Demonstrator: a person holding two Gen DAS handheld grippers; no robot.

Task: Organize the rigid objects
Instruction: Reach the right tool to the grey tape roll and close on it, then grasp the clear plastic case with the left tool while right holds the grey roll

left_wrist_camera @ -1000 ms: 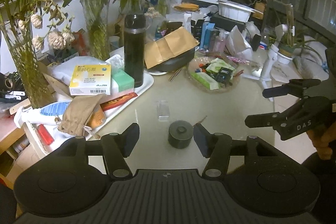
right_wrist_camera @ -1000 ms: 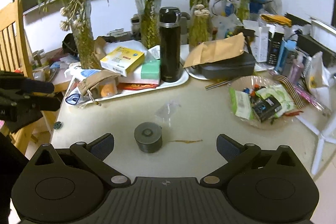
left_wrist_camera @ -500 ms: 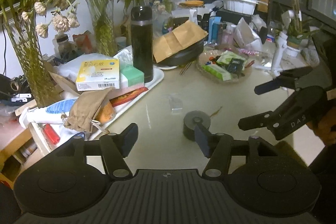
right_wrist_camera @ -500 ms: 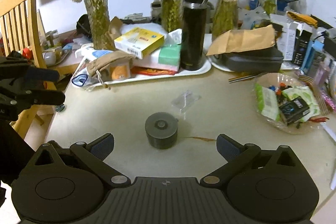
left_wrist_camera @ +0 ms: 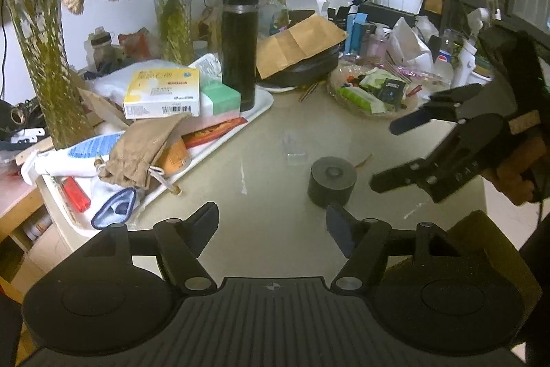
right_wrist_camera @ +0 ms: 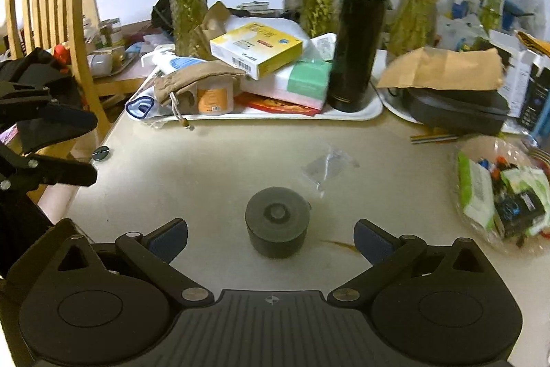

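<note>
Landmark: dark round canister, standing upright on the pale worktop, used for all places below.
Canister top: flat lid with a small round knob in the middle.
Right claw: fingers spread wide apart, holding nothing; the canister sits between the two tips without touching either.
Left claw: fingers apart and holding nothing; its right-hand tip is just in front of the canister, which lies off to that side rather than between the fingers.
Right claw seen from the left wrist: to the right of the canister, near it, not touching, held by a hand.
Clear plastic wrapper: flat on the worktop just behind the canister.
Brown smear: on the worktop right beside the canister.
White tray: well behind the canister, crowded with things.
Black flask: upright on the tray's right end.
Yellow box: on top of the tray's pile, left of the flask.
Tan pouch: on the tray's left end.
Wooden chair: far left of the canister, beyond the worktop edge.
</note>
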